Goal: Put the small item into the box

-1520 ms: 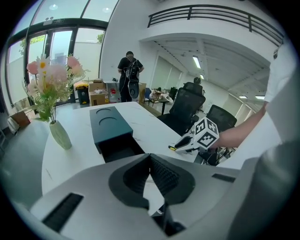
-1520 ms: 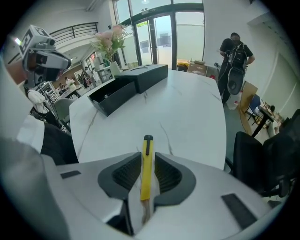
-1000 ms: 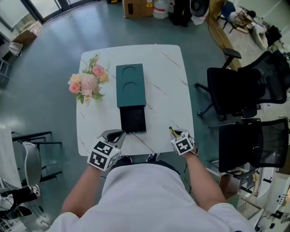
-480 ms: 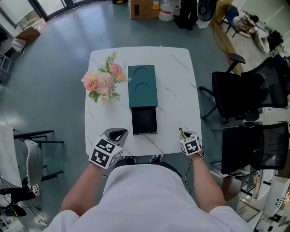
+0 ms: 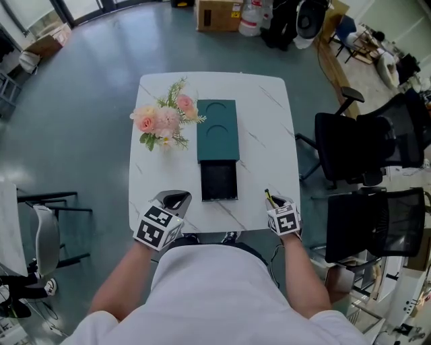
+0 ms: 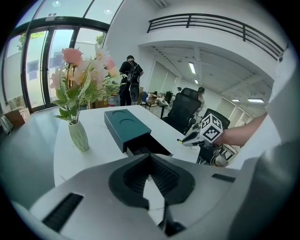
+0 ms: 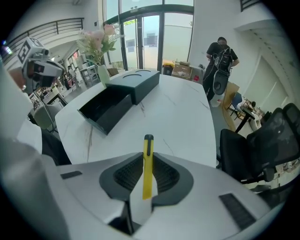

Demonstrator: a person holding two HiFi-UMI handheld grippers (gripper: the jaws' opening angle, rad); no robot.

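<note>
A dark green box (image 5: 217, 130) lies on the white marble table (image 5: 262, 128), with its black drawer (image 5: 219, 180) slid out toward me and nothing showing inside. My right gripper (image 5: 271, 201) hovers at the table's near edge, right of the drawer, shut on a slim yellow item with a black tip (image 7: 148, 173). My left gripper (image 5: 175, 201) sits at the near edge left of the drawer, its jaws (image 6: 150, 159) closed with nothing between them. The right gripper view shows the box (image 7: 136, 84) and open drawer (image 7: 105, 108) ahead to the left.
A vase of pink flowers (image 5: 165, 121) stands on the table just left of the box. Two black office chairs (image 5: 363, 145) (image 5: 374, 226) stand right of the table. A person (image 6: 130, 79) stands far off; cartons (image 5: 219, 15) lie beyond the table.
The head view has drifted, so the table sits farther right in the picture. Both grippers stay at the near edge, and the right one still holds the yellow item.
</note>
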